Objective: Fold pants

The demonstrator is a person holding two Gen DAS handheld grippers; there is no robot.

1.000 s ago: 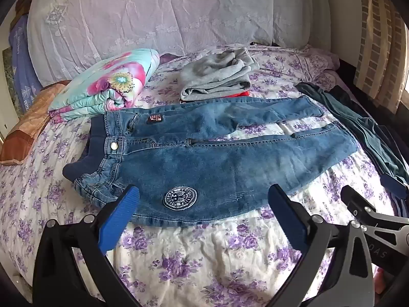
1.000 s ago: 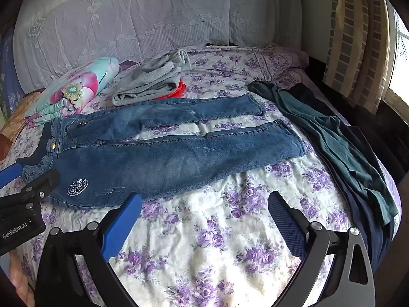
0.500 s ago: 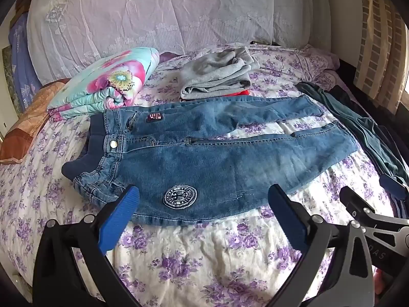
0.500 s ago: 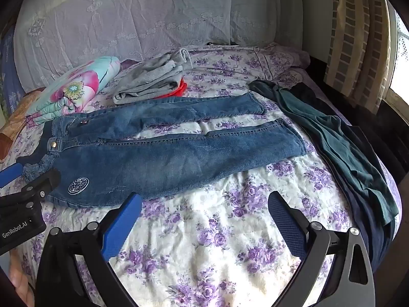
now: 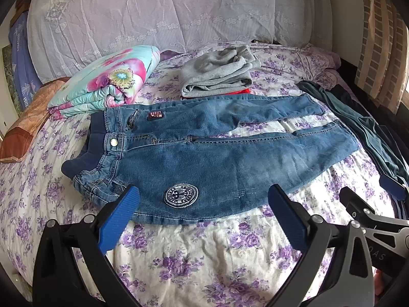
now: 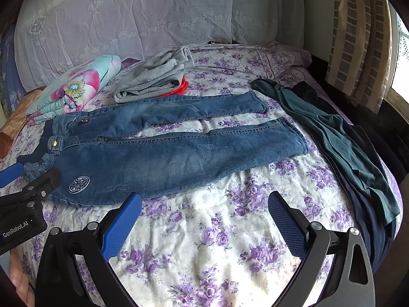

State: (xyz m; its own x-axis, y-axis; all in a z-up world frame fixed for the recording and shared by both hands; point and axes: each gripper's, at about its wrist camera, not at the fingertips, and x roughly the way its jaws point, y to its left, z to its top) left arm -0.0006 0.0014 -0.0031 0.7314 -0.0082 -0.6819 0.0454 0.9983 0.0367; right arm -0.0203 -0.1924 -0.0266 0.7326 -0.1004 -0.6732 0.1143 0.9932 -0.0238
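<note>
Left wrist view: left tongs [image 5: 203, 216] spread wide, empty, barely shifted in the last second, hovering at the near hem of the blue denim jeans [image 5: 204, 158] lying flat on the floral bed sheet [image 5: 204, 255]. Right wrist view: right tongs [image 6: 204, 220] spread, empty, nearly unmoved; no fold begun.

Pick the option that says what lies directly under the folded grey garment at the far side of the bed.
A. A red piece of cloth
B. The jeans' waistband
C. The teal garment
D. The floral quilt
A: a red cloth peeks out from under the folded grey garment's right edge, just beyond the far leg of the jeans.
</note>
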